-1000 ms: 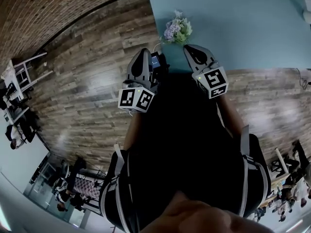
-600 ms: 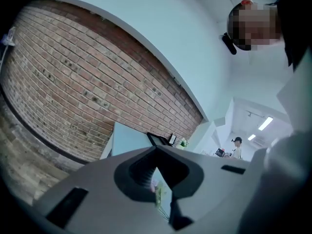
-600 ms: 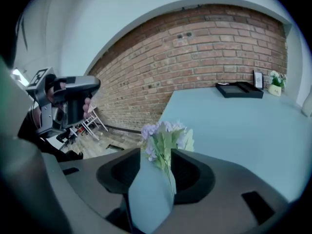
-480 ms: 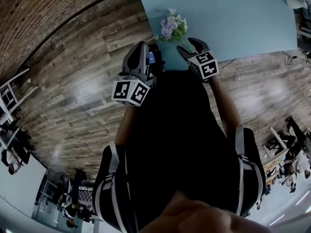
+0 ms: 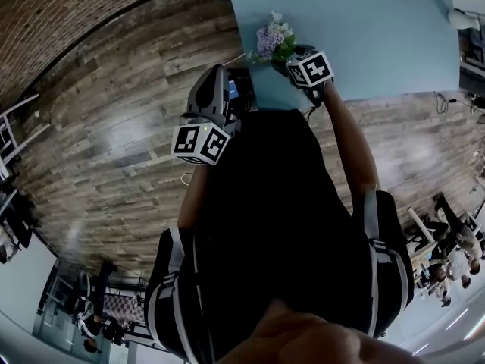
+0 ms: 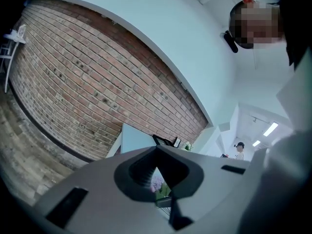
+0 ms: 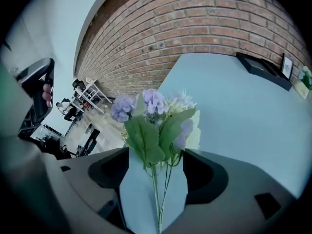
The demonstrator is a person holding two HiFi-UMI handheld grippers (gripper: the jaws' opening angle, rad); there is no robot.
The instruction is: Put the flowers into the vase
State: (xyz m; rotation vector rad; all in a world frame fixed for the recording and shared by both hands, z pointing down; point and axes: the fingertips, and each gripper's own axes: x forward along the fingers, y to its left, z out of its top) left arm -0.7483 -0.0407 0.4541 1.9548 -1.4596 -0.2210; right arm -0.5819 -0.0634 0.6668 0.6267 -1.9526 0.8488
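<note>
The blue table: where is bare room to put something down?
Most of the blue table is bare: the wide stretch from the flowers to the picture frames at its far end. Only the near corner around the flowers is crowded.

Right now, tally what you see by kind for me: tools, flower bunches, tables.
Tools: 2. The left tool is shut and empty. The right tool has jaws that have just been opening, with the flower stems between them.
Flower bunch: 1
Table: 1
Total: 4
</note>
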